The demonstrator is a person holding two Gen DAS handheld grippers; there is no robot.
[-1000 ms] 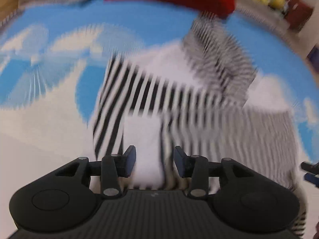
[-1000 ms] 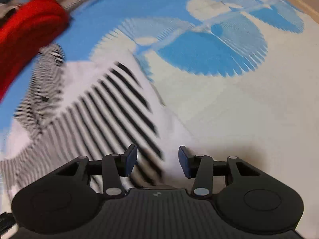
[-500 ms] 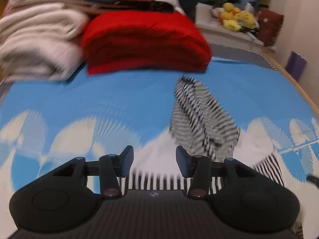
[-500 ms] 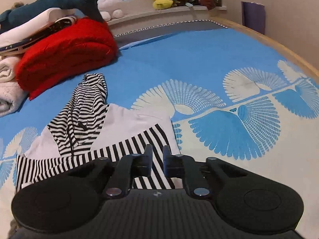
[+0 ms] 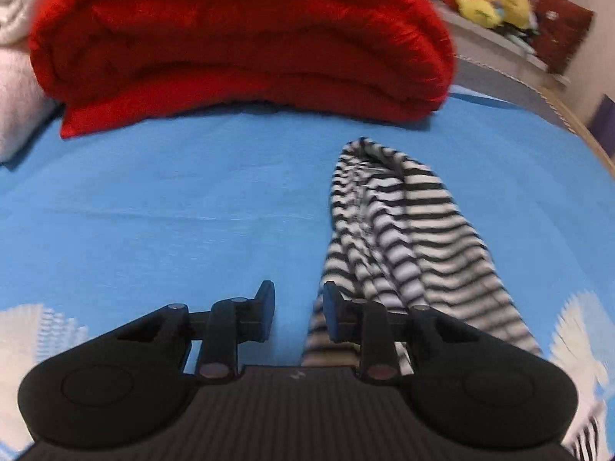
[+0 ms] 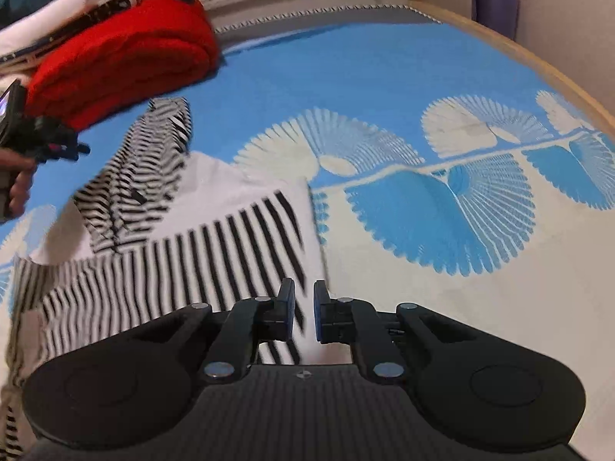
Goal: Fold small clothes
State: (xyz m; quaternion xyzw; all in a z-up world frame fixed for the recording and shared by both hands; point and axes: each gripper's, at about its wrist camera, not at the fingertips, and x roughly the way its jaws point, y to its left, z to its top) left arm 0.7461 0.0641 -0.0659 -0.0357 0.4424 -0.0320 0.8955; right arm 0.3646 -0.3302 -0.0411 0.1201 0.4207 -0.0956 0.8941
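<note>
The striped garment (image 6: 161,238) lay spread on the blue bedspread (image 6: 346,84), sleeve pointing at the red blanket (image 5: 238,38). Right gripper (image 6: 303,313) looked nearly shut on its hem, probably to fold it. Left gripper (image 5: 298,317) was closing on nothing beside the sleeve.

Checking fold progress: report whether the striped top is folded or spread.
Partly folded: the striped top lies on the bed, its sleeve laid across the white middle.
</note>
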